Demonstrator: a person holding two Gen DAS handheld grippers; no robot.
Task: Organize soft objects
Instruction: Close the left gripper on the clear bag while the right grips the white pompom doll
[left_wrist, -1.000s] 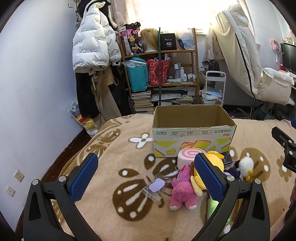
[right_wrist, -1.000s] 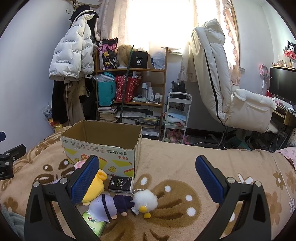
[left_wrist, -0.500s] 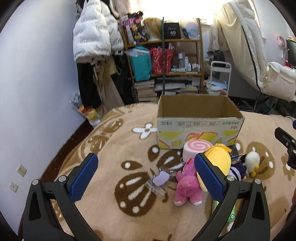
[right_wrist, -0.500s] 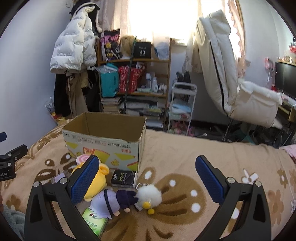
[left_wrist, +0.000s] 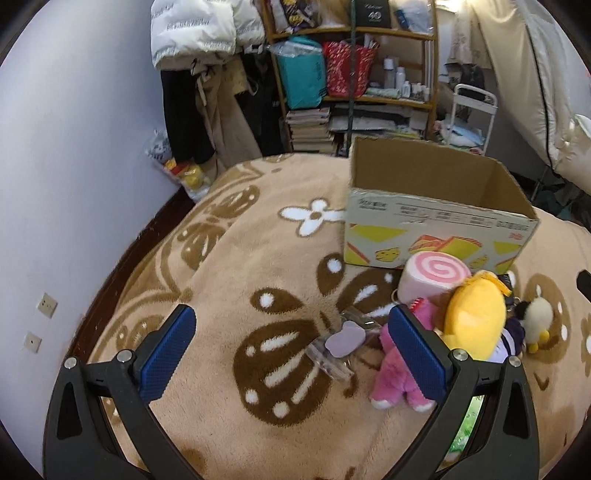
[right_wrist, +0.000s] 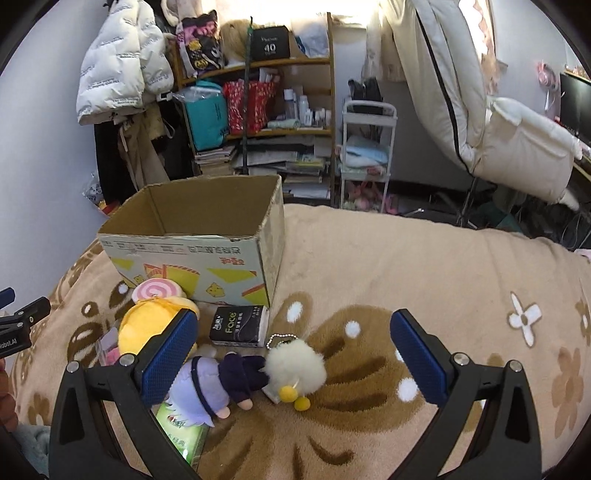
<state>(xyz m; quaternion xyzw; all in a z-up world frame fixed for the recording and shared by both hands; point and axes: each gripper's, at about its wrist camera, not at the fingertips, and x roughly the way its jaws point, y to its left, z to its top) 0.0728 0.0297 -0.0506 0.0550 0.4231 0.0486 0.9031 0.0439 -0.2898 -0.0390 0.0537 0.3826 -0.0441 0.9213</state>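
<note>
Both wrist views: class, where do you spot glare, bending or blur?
Left wrist view: the shelf leans and curves, and print on the cardboard box is smeared. Right wrist view: window glare washes out the top, and dark corners frame the picture.

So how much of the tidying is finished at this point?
Nothing looks packed yet: what shows of the cardboard box inside is bare. Both the left gripper and right gripper are open and hold nothing. Still on the blanket: pink swirl plush, yellow plush, pink bear, purple doll, white fluffy chick.
</note>
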